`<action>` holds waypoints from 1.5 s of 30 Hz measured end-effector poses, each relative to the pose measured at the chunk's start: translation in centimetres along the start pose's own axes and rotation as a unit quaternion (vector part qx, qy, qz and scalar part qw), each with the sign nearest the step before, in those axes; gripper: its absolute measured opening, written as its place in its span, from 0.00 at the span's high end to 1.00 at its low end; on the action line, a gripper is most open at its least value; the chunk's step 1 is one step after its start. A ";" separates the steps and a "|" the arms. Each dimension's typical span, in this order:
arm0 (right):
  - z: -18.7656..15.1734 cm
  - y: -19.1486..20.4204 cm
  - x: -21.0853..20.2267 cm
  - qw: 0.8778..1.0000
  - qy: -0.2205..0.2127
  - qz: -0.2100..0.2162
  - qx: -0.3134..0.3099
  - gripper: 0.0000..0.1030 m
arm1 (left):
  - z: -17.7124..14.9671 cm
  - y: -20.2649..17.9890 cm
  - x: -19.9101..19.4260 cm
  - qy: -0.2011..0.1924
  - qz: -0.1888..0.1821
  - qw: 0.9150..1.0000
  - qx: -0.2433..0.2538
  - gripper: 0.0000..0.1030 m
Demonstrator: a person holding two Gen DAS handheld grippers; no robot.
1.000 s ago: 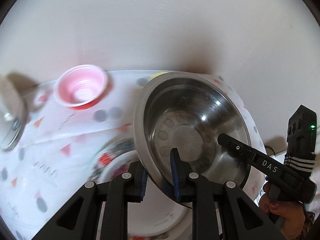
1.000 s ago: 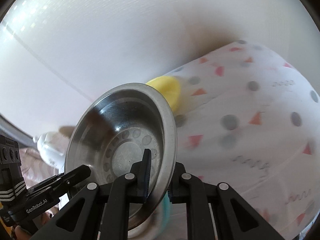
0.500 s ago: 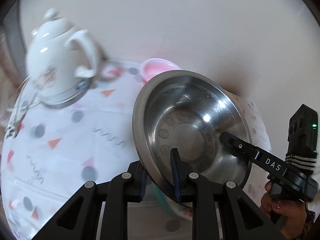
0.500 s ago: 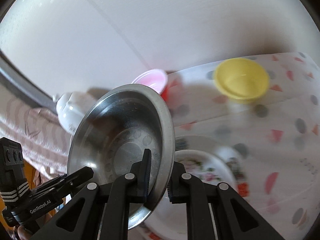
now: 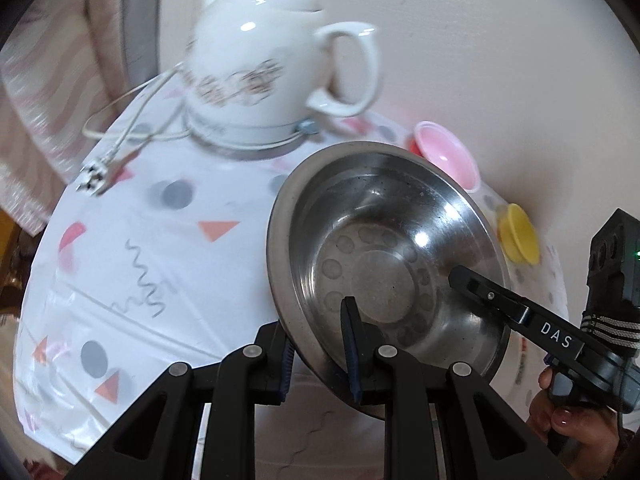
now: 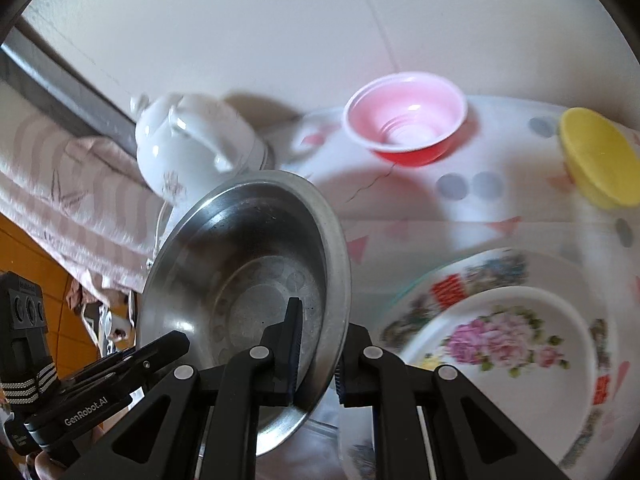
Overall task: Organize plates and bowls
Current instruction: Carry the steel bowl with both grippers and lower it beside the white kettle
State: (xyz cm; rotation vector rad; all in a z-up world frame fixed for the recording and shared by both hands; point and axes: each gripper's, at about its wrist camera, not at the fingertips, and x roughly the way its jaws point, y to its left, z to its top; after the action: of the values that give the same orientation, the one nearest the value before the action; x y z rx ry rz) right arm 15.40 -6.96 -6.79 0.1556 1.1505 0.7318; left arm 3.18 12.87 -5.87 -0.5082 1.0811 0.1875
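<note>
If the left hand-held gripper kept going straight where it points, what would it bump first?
It already pinches the metal bowl, which leads the way. Beyond, the bowl would probably meet the tablecloth near the white kettle; depth is hard to judge.

Both views were bright and evenly lit, with heavy fisheye bending and dark vignette corners. Motion blur smeared the white kettle (image 5: 276, 76), its floral print, the patterned tablecloth (image 5: 132, 248) and the flowered plate (image 6: 508, 340). The steel bowl (image 5: 384, 264) stayed sharp, carrying small glare spots inside and a soft shadow on the wall behind. The pink bowl (image 6: 406, 118) cast a dim shadow on the cloth
</note>
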 end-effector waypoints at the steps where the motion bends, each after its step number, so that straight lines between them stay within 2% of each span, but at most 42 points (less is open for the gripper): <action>1: 0.1 0.2 0.5 1.000 0.007 0.001 -0.002 0.87 | -0.1 0.5 0.2 0.001 0.003 1.000 -0.005 0.79; 11: 0.0 1.9 4.3 0.999 0.040 -0.002 -0.014 0.86 | -0.2 3.1 2.2 0.017 0.029 0.999 -0.029 0.77; 18: -0.3 1.9 5.7 0.998 0.056 -0.003 -0.015 0.84 | -1.0 3.4 3.0 0.029 0.038 0.998 -0.029 0.77; 20: -0.3 1.8 5.5 0.998 0.059 -0.005 -0.019 0.84 | -1.1 3.5 3.5 0.035 0.038 0.998 -0.032 0.77; 25: 0.1 1.2 4.4 0.999 0.054 -0.003 -0.007 0.74 | -1.6 3.3 4.0 0.043 0.040 0.998 -0.025 0.77; 31: 0.9 0.2 2.7 0.999 0.034 -0.008 -0.007 0.74 | -1.6 2.9 4.2 0.045 0.040 0.998 -0.020 0.77; 39: 0.5 -0.4 2.5 0.999 0.033 -0.014 0.003 0.74 | -1.7 2.2 4.2 0.052 0.033 0.998 -0.011 0.76; 45: 0.4 -0.4 1.9 1.000 0.025 -0.008 0.010 0.74 | -1.7 1.7 3.9 0.045 0.047 0.998 -0.001 0.76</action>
State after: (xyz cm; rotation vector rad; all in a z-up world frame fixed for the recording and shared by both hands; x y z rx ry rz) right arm 16.28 -6.00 -8.33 0.1458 1.2066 0.7133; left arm 3.03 13.19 -10.45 -0.4710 1.1941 0.2496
